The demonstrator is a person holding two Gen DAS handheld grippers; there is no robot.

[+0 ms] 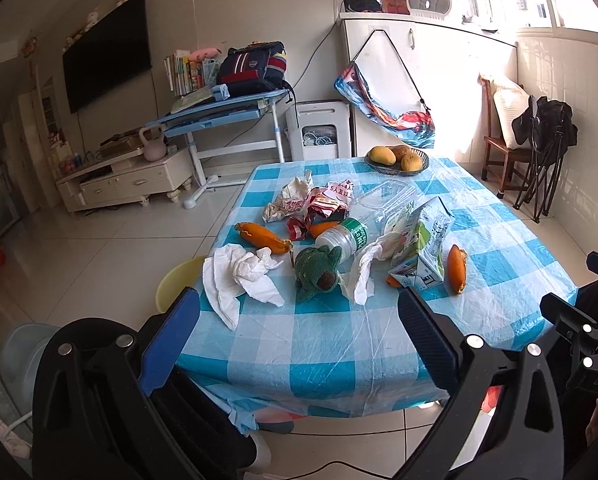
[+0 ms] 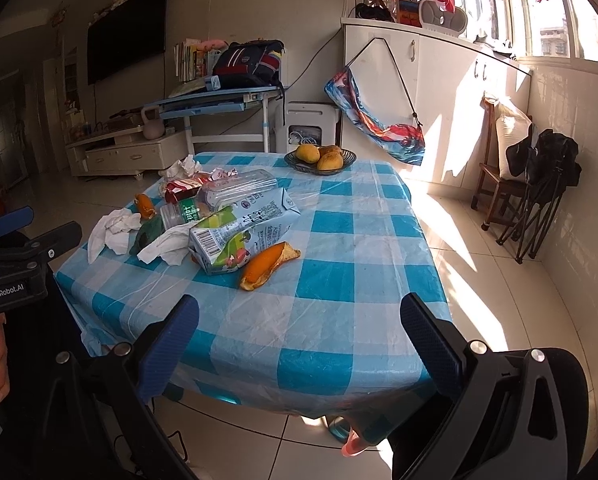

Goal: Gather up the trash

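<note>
Trash lies on a table with a blue checked cloth (image 1: 339, 340): crumpled white tissues (image 1: 241, 276), a green plush toy (image 1: 317, 270), a clear plastic bottle (image 1: 363, 220) with a green label, a milk carton (image 1: 423, 248), orange peels (image 1: 457, 268), red wrappers (image 1: 323, 208). My left gripper (image 1: 299, 320) is open and empty above the table's near edge. My right gripper (image 2: 299, 332) is open and empty, short of the orange peel (image 2: 269, 266) and carton (image 2: 243, 236).
A bowl of mangoes (image 1: 397, 158) stands at the table's far side. A yellow basin (image 1: 177, 280) sits on the floor left of the table. A blue desk (image 1: 219, 112), a TV cabinet (image 1: 127, 180) and a wooden chair (image 1: 507, 136) stand around.
</note>
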